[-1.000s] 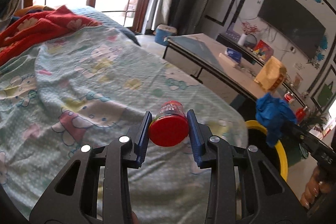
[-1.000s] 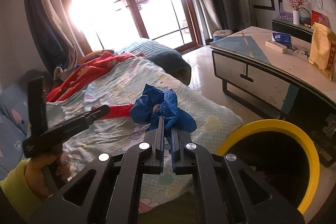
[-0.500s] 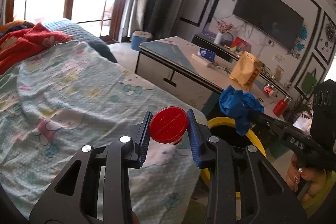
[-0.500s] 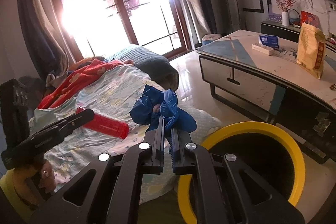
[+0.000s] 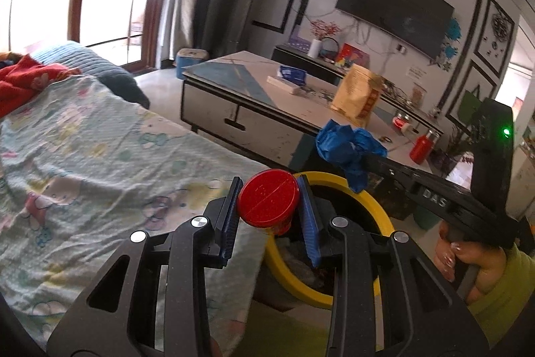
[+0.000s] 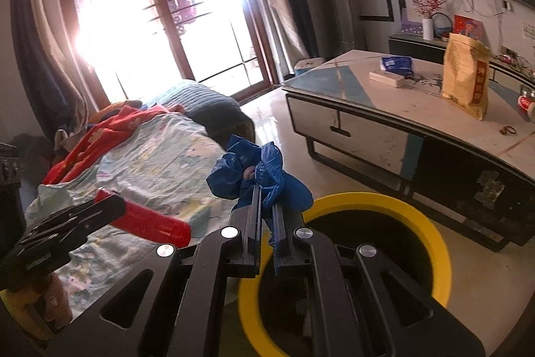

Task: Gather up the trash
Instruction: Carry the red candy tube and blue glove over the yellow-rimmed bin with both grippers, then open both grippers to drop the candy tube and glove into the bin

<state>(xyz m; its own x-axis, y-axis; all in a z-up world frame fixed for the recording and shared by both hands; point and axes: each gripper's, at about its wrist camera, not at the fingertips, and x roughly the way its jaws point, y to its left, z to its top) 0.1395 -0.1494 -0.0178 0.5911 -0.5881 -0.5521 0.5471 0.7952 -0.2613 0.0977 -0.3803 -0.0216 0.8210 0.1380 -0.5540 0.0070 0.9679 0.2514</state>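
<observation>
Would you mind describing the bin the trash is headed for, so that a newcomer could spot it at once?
Start from the bed with the pale cartoon-print sheet and the low coffee table across from it. On the floor in the gap between them stands a round bin. Its bright yellow rim around a dark inside is the only yellow ring there, unlike the small blue-and-white bin by the window.

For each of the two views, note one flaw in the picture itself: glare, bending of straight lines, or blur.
Right wrist view: sunlight through the window burns out to plain white, hiding what lies outside. Left wrist view: the fisheye bows the wall panels and the television near the edge, and the yellow bin rim is smeared; the red can in the left gripper stays sharp.
</observation>
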